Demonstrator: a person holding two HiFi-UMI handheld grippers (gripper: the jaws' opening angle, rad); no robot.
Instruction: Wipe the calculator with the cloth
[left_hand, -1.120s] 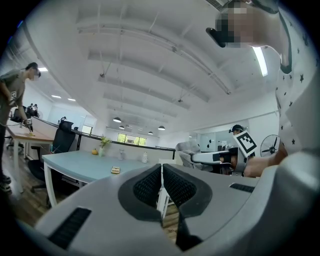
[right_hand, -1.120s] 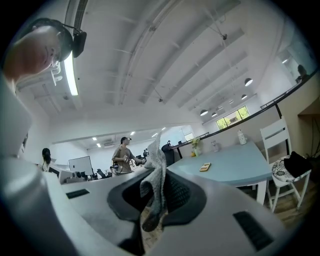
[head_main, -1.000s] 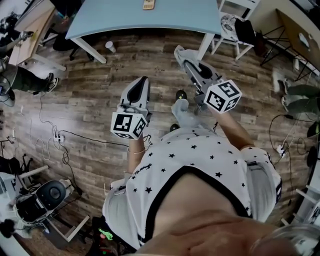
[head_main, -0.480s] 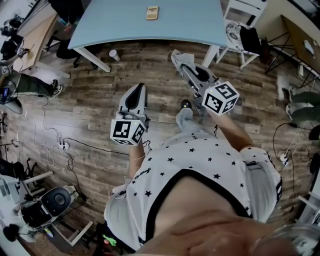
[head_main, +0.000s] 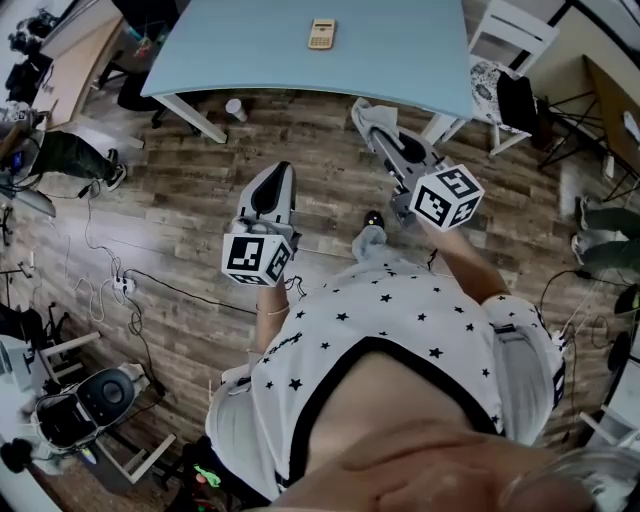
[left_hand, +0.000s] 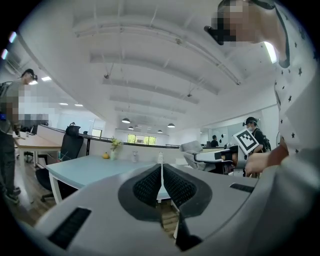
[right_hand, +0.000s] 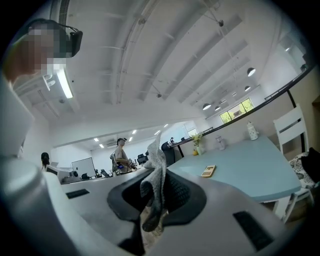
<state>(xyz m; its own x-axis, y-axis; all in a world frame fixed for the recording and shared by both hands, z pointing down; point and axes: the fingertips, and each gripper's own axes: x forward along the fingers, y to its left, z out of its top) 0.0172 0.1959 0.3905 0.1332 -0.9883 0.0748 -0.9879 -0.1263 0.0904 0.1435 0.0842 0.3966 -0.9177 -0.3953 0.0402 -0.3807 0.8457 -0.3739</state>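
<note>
Nearest, the left hand-held gripper (left_hand: 161, 172) has its jaws pressed together on nothing. The right hand-held gripper (right_hand: 156, 185) is clenched on a grey fabric cloth (right_hand: 157, 162). Both hang above the brown wood-plank floor (head_main: 180, 190). Ahead stands the pale blue worktop (head_main: 400, 45), its far edge cut off. It carries the small beige calculator (head_main: 321, 33), well apart from the cloth. A white chair (head_main: 505, 25) and a wooden desk (head_main: 65, 65) flank it.

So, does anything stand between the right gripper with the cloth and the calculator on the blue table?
Nothing visible does. The right gripper, shut on the cloth, is over the floor in front of the table. The calculator lies alone on bare tabletop, and only the table's near edge lies between them.
</note>
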